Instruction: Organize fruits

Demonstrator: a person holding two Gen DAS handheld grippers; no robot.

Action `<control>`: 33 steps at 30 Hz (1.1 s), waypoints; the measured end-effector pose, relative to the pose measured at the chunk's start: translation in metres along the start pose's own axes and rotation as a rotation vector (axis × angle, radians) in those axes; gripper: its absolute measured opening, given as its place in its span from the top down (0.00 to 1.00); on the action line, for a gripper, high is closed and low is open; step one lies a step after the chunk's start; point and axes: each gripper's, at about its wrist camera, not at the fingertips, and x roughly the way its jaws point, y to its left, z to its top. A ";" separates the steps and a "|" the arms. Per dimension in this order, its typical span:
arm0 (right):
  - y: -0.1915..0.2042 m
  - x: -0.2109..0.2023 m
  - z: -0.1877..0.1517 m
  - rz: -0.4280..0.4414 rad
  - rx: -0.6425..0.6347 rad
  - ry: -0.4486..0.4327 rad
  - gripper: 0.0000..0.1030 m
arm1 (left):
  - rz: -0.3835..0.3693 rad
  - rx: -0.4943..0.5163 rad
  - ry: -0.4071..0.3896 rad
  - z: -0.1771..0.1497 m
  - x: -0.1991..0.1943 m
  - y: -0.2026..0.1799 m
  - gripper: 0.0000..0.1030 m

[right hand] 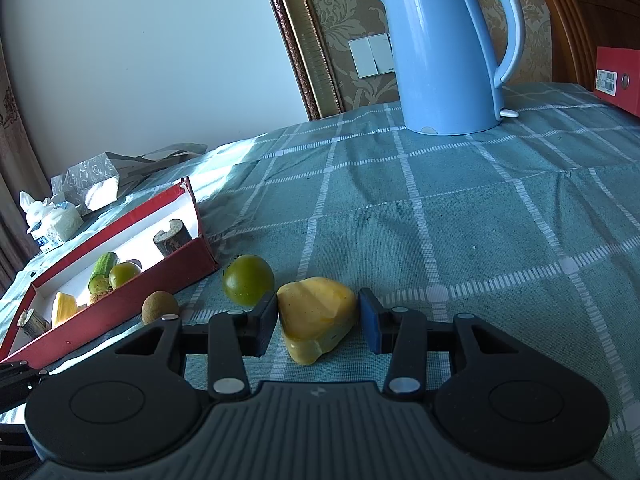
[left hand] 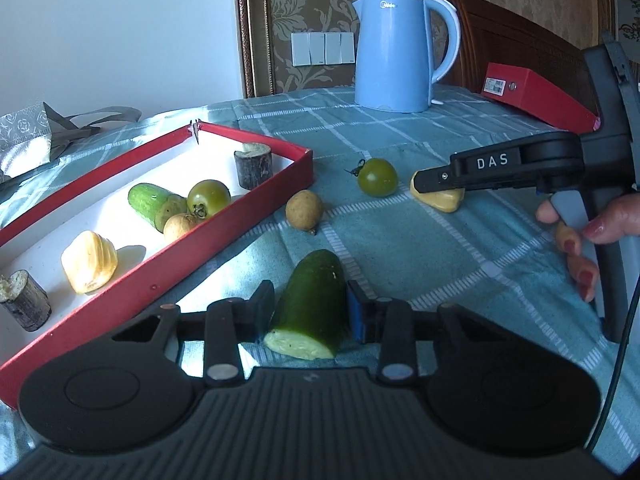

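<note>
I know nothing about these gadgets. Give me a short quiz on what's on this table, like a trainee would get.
1. What lies between the right tongs? A) cucumber B) yellow fruit piece C) kettle
2. How many green tomatoes lie outside the red tray?
3. True or false: the kettle stands inside the tray.
Key: 1 B; 2 one; 3 false.

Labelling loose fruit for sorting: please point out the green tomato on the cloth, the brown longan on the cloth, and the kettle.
green tomato (left hand: 377, 177), left wrist view, centre of skin
longan (left hand: 304, 207), left wrist view, centre
kettle (right hand: 444, 60), right wrist view, body
</note>
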 end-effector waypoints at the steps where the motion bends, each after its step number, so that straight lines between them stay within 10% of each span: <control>1: 0.000 0.000 0.000 0.000 0.000 0.000 0.59 | 0.006 -0.001 -0.006 0.000 -0.001 0.000 0.70; 23: 0.000 0.000 0.000 0.001 0.001 0.000 0.59 | -0.044 -0.402 -0.200 0.036 -0.029 0.094 0.73; 26: 0.000 0.000 0.000 0.002 0.002 0.000 0.59 | -0.023 -0.424 -0.231 0.046 -0.036 0.107 0.89; 33: -0.001 0.000 0.000 0.002 0.002 0.000 0.59 | 0.107 -0.471 -0.199 0.054 -0.022 0.137 0.90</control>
